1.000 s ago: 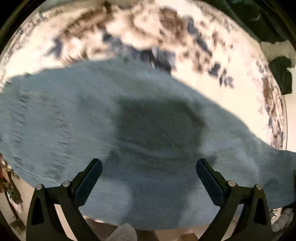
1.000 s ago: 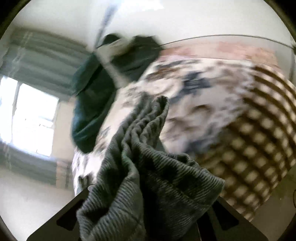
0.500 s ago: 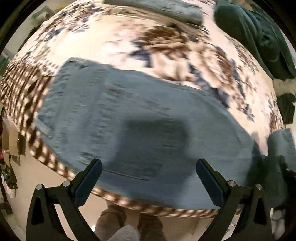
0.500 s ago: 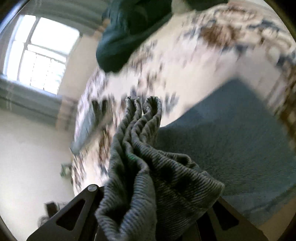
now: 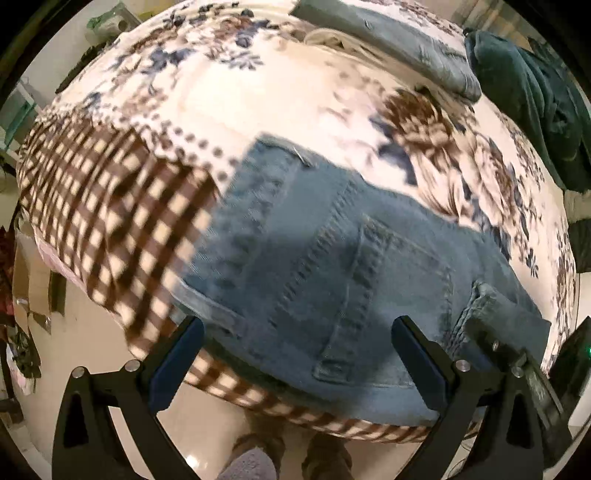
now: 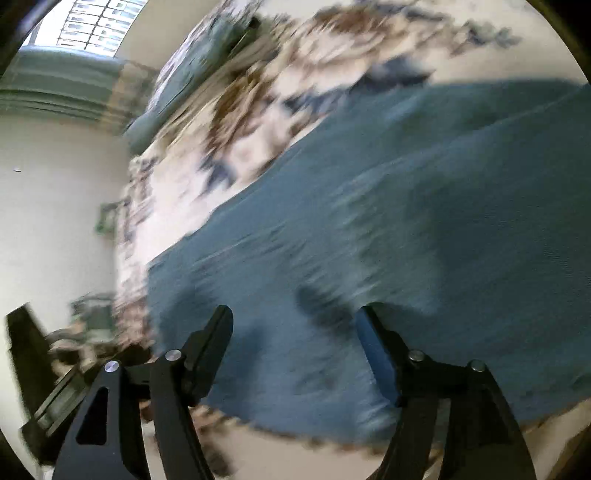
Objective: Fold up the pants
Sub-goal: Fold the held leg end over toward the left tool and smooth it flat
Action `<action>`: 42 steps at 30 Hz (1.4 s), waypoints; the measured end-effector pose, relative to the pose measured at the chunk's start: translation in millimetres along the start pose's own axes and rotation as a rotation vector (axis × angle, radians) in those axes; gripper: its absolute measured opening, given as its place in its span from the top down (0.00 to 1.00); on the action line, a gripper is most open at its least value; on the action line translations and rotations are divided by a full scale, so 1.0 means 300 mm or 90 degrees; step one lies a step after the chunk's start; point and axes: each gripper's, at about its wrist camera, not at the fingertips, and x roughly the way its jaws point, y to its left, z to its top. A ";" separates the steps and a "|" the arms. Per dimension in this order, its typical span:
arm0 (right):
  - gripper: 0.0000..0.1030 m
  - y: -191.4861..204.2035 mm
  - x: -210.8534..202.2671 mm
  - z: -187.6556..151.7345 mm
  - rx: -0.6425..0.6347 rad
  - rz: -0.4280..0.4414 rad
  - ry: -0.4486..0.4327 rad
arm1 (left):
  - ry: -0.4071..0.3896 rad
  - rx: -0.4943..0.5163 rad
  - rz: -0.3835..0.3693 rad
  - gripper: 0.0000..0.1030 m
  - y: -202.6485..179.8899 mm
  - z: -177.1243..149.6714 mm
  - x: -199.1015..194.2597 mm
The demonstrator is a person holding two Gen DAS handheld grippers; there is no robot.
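A bed [image 5: 280, 96] fills the room, covered by a blanket with brown and blue flowers and a brown checked border [image 5: 110, 214] along its near edge. The blue jeans [image 5: 351, 280] lie flat on the bed, right at the near edge, with a back pocket facing up. Part of the jeans hangs a little over that edge.

The left tool [image 5: 295, 363] hovers above the jeans with its two fingers spread wide and nothing between them. The right tool [image 6: 293, 345] is also spread apart and holds nothing. It is over a plain stretch of the jeans [image 6: 424, 229], though that view is blurry.

At the far edge of the bed lies another folded grey-blue cloth [image 5: 399, 40]. A dark green blanket [image 5: 535, 99] is bunched up at the far right corner. A window [image 6: 92, 26] shows behind the bed.
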 end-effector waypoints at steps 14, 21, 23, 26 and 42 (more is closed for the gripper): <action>0.07 -0.437 -0.474 0.020 0.129 -0.263 -0.127 | 0.112 0.110 -0.122 0.02 -0.499 -0.054 0.224; 0.07 -0.543 -0.525 0.041 0.135 -0.285 -0.127 | 0.012 0.284 -0.071 0.65 -0.728 -0.092 0.271; 0.07 -0.550 -0.525 0.037 0.135 -0.289 -0.122 | -0.012 0.314 -0.069 0.80 -0.749 -0.111 0.252; 0.07 -0.544 -0.488 0.050 0.121 -0.302 -0.112 | -0.037 0.326 -0.087 0.81 -0.747 -0.116 0.228; 0.00 -0.380 -0.382 0.114 -0.033 -0.401 -0.053 | -0.035 0.216 -0.128 0.53 -0.655 -0.055 0.145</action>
